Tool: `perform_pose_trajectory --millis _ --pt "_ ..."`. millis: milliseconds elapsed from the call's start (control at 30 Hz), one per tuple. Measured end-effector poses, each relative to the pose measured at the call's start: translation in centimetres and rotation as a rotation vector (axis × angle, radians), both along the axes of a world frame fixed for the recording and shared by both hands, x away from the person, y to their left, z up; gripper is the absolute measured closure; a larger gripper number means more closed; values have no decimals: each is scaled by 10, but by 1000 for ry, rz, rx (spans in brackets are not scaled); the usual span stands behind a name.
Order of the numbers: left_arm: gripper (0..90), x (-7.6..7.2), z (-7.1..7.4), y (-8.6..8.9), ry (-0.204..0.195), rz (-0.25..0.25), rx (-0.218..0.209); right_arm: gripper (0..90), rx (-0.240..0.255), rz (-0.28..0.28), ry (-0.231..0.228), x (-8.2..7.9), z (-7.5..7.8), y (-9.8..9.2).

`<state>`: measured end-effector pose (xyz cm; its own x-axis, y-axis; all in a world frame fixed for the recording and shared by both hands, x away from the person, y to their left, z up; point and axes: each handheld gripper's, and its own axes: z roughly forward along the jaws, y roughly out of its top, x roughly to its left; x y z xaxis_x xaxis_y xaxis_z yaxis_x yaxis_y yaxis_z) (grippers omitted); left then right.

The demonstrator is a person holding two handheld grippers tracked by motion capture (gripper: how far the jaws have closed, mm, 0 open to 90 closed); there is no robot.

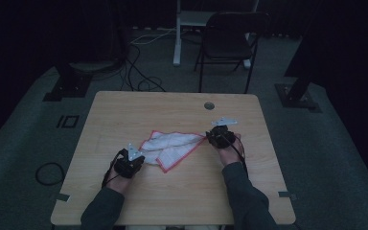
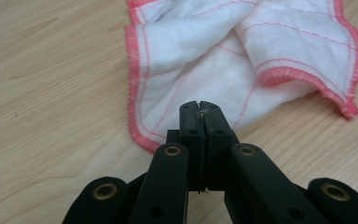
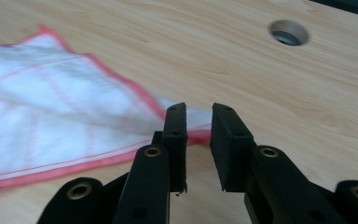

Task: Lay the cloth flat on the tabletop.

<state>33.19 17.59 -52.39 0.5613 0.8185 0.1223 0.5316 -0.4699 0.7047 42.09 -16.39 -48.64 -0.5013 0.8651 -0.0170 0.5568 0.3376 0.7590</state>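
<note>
A white cloth with pink-red edging lies crumpled and partly folded in the middle of the wooden table. My left gripper sits at the cloth's near left corner. In the left gripper view its jaws are pressed together just over the cloth, with nothing visible between them. My right gripper is at the cloth's right corner. In the right gripper view it is open, and the pointed corner of the cloth reaches into the gap between the jaws.
A round cable hole is set in the table behind the right gripper, also visible as the hole. A dark folding chair and floor cables lie beyond the far edge. The room is dim.
</note>
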Motion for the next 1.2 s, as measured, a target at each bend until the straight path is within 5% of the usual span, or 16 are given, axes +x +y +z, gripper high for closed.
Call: perform_pose_trajectory --millis 633,1000,1167,1200 --pt "828 -9 -7 -13 -8 -24 -21 666 -2 315 -20 -67 -18 94" --pt "791 -9 -12 -15 -2 -4 -26 549 -32 365 17 -77 -38 129" --pt "755 -8 -14 -18 -6 -1 -17 504 -64 372 16 -78 -43 139" --pt "747 -8 -16 -20 -10 2 -13 521 -103 368 16 -77 -47 144"
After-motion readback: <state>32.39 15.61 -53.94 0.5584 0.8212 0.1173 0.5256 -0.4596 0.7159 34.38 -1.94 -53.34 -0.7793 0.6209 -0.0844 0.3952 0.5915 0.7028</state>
